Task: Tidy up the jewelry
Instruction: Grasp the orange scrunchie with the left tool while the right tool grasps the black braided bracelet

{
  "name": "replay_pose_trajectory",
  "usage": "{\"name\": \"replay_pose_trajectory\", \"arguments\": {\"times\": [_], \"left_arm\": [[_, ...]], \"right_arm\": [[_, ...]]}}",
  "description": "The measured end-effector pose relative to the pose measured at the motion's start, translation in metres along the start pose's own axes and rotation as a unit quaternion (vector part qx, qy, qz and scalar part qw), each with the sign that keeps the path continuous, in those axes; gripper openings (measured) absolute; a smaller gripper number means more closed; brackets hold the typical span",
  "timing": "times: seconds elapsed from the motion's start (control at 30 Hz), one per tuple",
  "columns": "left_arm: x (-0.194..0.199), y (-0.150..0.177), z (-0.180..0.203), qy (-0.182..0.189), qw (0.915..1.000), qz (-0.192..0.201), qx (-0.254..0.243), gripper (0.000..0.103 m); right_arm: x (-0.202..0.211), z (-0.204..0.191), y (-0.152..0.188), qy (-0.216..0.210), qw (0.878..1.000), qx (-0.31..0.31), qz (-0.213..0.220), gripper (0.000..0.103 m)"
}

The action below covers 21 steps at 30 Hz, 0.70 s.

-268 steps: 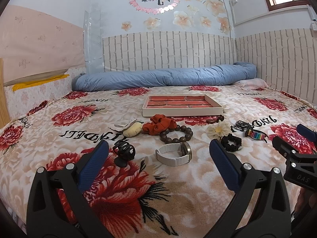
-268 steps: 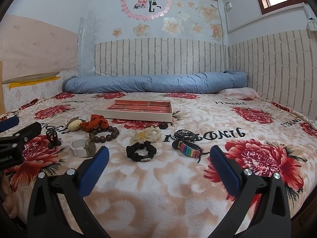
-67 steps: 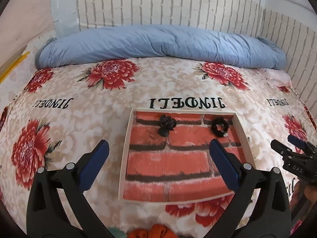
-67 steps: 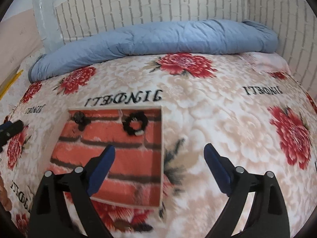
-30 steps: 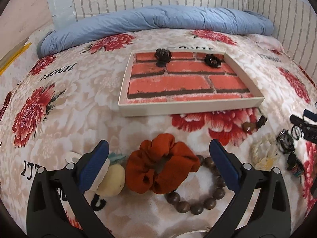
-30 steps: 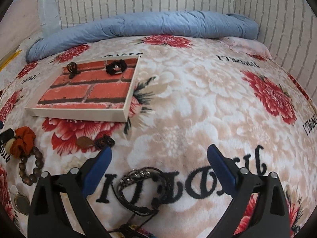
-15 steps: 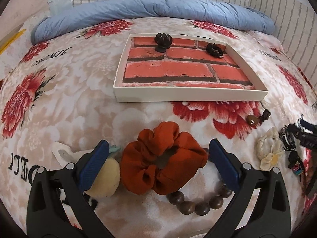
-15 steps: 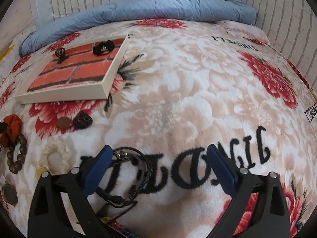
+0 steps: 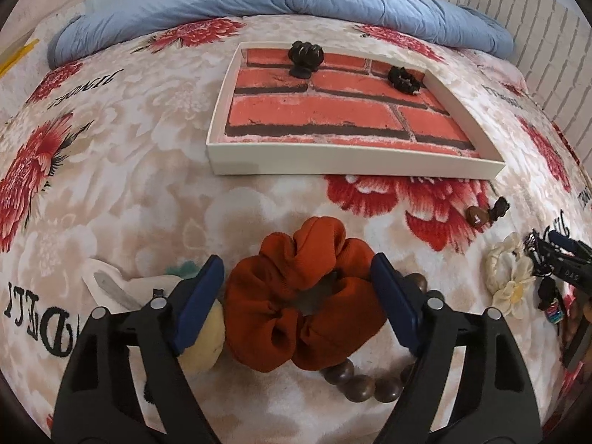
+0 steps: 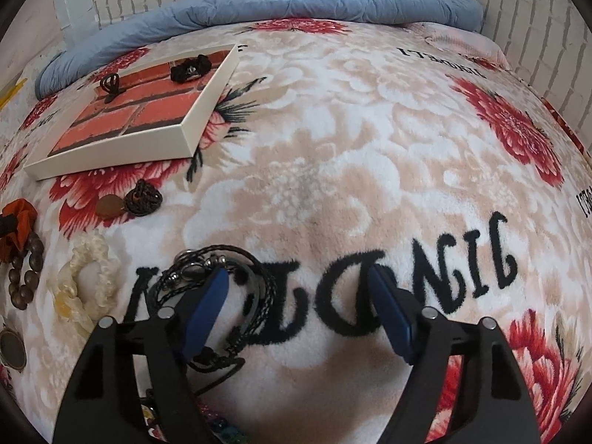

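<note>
My left gripper (image 9: 298, 296) is open, its blue pads on either side of an orange scrunchie (image 9: 303, 303) that lies on a brown bead bracelet (image 9: 355, 377). A cream tray with a brick-print floor (image 9: 351, 166) sits beyond and holds a black claw clip (image 9: 305, 57) and a black scrunchie (image 9: 403, 79). My right gripper (image 10: 298, 303) is open over the blanket, its left pad above a black braided bracelet (image 10: 255, 288). The tray (image 10: 185, 137) shows at upper left in the right wrist view.
A cream flower scrunchie (image 9: 512, 277), a brown pendant on a black cord (image 9: 484, 214), a yellow plush clip (image 9: 201, 344) and a watch (image 10: 11, 347) lie on the floral blanket. A rolled blue quilt (image 9: 277, 3) lies along the brick-pattern wall.
Both grippers have come down and back from the tray toward the loose items. The left now straddles the orange scrunchie; the right is lower over the black bracelet.
</note>
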<state>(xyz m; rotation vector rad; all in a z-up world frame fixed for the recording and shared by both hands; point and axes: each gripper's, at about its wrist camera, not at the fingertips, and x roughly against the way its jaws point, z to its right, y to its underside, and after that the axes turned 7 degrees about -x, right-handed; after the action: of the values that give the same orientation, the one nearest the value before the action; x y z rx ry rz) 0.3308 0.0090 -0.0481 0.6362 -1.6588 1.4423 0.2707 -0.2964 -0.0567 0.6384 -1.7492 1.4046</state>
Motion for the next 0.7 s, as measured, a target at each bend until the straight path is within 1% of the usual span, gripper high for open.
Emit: {"name": "replay_pose_trajectory", "arguments": {"times": [0.2,0.3,0.37,0.47,0.53,0.57,0.6,0.67,0.7], "left_arm": [[-0.008,0.0,0.006,-0.017,0.9998,0.002,-0.014,0.079],[-0.012,0.0,0.007,-0.016,0.9997,0.003,-0.016,0.073],[-0.014,0.0,0.008,-0.012,0.9998,0.004,-0.018,0.064],[-0.017,0.001,0.008,-0.007,0.9998,0.005,-0.017,0.058],[-0.017,0.001,0.008,-0.004,0.9998,0.006,-0.017,0.055],[-0.017,0.001,0.008,-0.003,0.9998,0.006,-0.019,0.054],[-0.017,0.001,0.008,-0.002,0.9998,0.006,-0.02,0.053],[-0.016,0.0,0.006,0.0,0.9998,0.007,-0.019,0.047],[-0.015,0.0,0.005,0.002,0.9998,0.008,-0.016,0.045]], "right_arm": [[-0.004,-0.002,-0.001,0.007,1.0,0.003,0.0,0.076],[-0.005,-0.005,-0.001,0.014,1.0,0.009,0.003,0.072],[-0.005,-0.006,-0.001,0.014,1.0,0.011,0.005,0.068],[-0.005,-0.007,-0.001,0.012,1.0,0.011,0.008,0.059],[-0.004,-0.007,-0.002,0.014,1.0,0.009,0.011,0.049],[-0.004,-0.007,-0.002,0.014,1.0,0.008,0.011,0.047],[-0.004,-0.006,-0.003,0.013,1.0,0.008,0.011,0.043],[-0.003,-0.006,-0.004,0.012,1.0,0.007,0.011,0.036],[-0.003,-0.006,-0.004,0.011,1.0,0.007,0.011,0.028]]}}
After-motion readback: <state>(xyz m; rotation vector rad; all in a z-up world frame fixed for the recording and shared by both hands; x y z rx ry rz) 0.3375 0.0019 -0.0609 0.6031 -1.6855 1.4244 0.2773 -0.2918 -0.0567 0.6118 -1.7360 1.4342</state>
